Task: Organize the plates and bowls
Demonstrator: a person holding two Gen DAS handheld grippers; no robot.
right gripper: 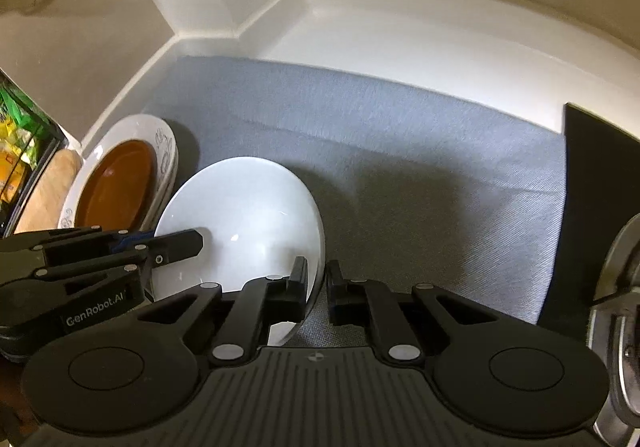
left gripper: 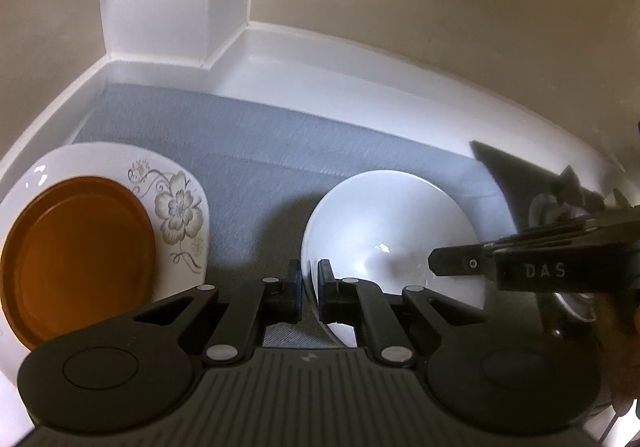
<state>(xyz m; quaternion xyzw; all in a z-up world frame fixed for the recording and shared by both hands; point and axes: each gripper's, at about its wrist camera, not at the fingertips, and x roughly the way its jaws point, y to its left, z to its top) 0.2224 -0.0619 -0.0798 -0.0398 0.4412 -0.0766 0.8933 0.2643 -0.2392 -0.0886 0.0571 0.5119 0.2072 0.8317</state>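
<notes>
So both grippers are on the same white bowl [left gripper: 390,231] here. The left gripper [left gripper: 310,283] has its fingers pinching the bowl's rim on one side, rim right in the narrow slot between them. The right gripper [right gripper: 318,287] does the same on the opposite edge, fingers pinched on the rim there, one finger inside the bowl and one outside. The bowl sits over a grey mat [right gripper: 400,151] on the white counter [right gripper: 400,35].

Off to the outer side of the left fingers there's a floral plate [left gripper: 176,203] with a brown plate [left gripper: 76,255] stacked on it, close to the bowl but not touching as far as I can tell. On the far side of the right fingers a black mat [right gripper: 592,207] lies next to the grey one, with something shiny and metal [right gripper: 616,307] at the edge, too cropped to identify.
</notes>
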